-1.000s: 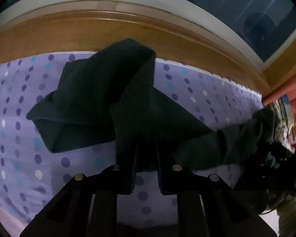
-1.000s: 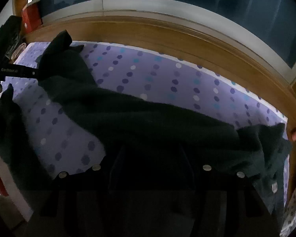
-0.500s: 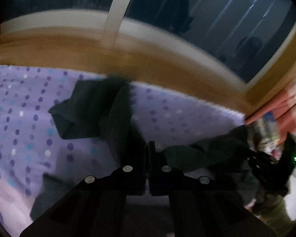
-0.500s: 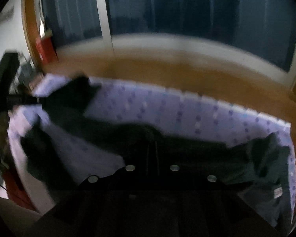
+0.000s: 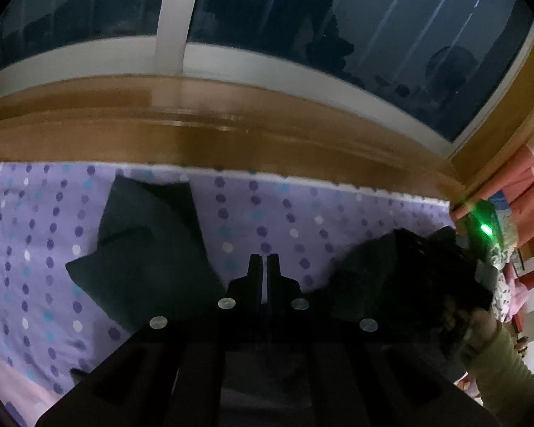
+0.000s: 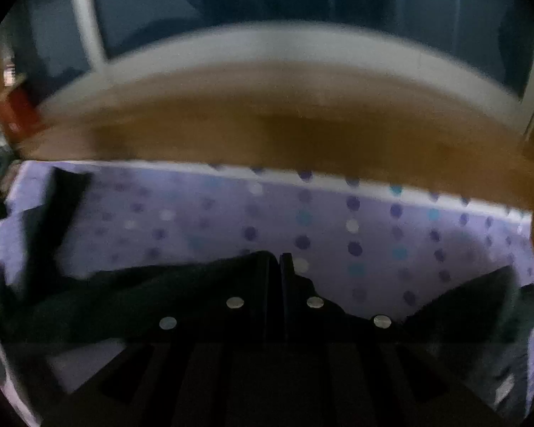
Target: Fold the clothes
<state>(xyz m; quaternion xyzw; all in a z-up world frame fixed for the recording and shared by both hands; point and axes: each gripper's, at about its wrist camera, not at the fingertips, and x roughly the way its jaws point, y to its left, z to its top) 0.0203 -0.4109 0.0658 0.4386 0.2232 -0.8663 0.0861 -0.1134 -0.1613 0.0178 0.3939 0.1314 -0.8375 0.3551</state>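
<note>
1. Garment (image 5: 149, 249): dark cloth, lying crumpled on the bed (image 5: 267, 213); in the left wrist view one bunched part sits left of the left gripper (image 5: 264, 267), another dark mass to its right, by the bed's right end.
2. Bed: lilac sheet with blue, purple and white dots; wooden ledge (image 5: 231, 135) runs along its far edge, window (image 5: 373, 35) above the ledge.
3. Left gripper: jaws drawn nearly together with a thin gap; no cloth visible at the tips, lower part of the gap too dark to judge.
4. Right gripper (image 6: 279, 267): jaws close together, dark cloth bunched against the left jaw and trailing left across the bed; whether cloth is pinched between them cannot be told. View blurred.
5. Sleeve (image 5: 498, 363): olive green, at the bed's right end, beside a green light (image 5: 485, 229).
</note>
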